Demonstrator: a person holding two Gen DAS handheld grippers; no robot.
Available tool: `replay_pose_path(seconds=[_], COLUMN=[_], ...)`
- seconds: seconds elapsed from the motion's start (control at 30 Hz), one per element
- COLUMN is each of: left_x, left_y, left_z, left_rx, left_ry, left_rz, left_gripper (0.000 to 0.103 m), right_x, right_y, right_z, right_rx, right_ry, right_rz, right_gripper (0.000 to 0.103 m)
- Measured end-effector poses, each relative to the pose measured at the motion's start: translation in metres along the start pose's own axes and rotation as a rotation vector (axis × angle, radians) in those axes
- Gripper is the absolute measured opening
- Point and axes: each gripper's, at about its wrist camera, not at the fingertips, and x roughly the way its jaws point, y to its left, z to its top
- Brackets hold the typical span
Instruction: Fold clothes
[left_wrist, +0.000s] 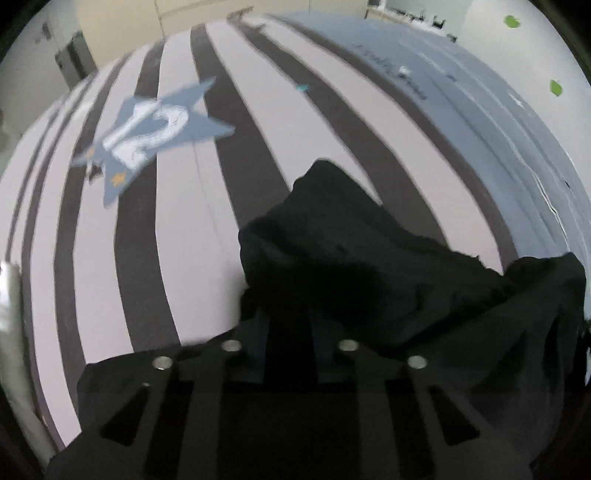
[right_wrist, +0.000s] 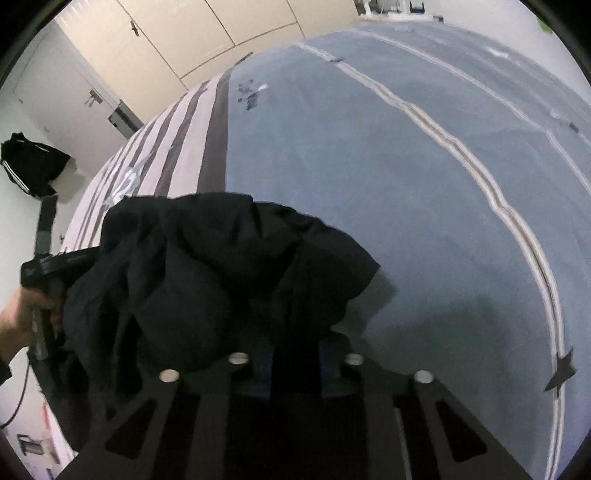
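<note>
Black fabric is filling the near edge of both views: the dark garment (left_wrist: 369, 258) is bunching up right at the fingertips of the left hand-held gripper (left_wrist: 290, 328), and its two fingers are sitting close together with cloth pinched in the narrow slot between them, so that one is clamping the garment. Over in the right wrist view, the right hand-held gripper (right_wrist: 295, 354) is showing the same picture, fingers drawn in tight on a fold of the same garment (right_wrist: 221, 277), which is mounding up in a crumpled heap above the fingertips. Both grippers are holding the garment over the bed (right_wrist: 369, 184), and whether any part of it is touching the cover is hard to say. From the left wrist camera the garment is hanging over the striped part of the bed cover (left_wrist: 184, 258), with the blue star patch bearing a white "12" (left_wrist: 147, 133) lying well beyond it and off to its left. From the right wrist camera a person's hand (right_wrist: 22, 317) is showing left of the garment, gripping the handle of the other gripper. A second dark garment with white stripes (right_wrist: 33, 166) is hanging by the door (right_wrist: 74, 103), well apart from the held garment.
</note>
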Motion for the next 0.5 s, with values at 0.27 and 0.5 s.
replay_pose_path(seconds=[0.27,0.5], left_x=[-0.036,-0.049], left_y=[0.013,0.064], left_z=[0.046,0.138], left_rx=[-0.067,-0.244], left_ry=[-0.242,-0.375], left_rz=[0.017,0.151], left_gripper=[0.01,0.019], right_x=[-0.006,0.007], right_y=[0.027,0.072], right_z=[0.119,0.266], right_rx=[-0.114,-0.19], right_ry=[-0.199,-0.338], right_rz=[-0.085,-0.082], right_gripper=[0.008,0.029])
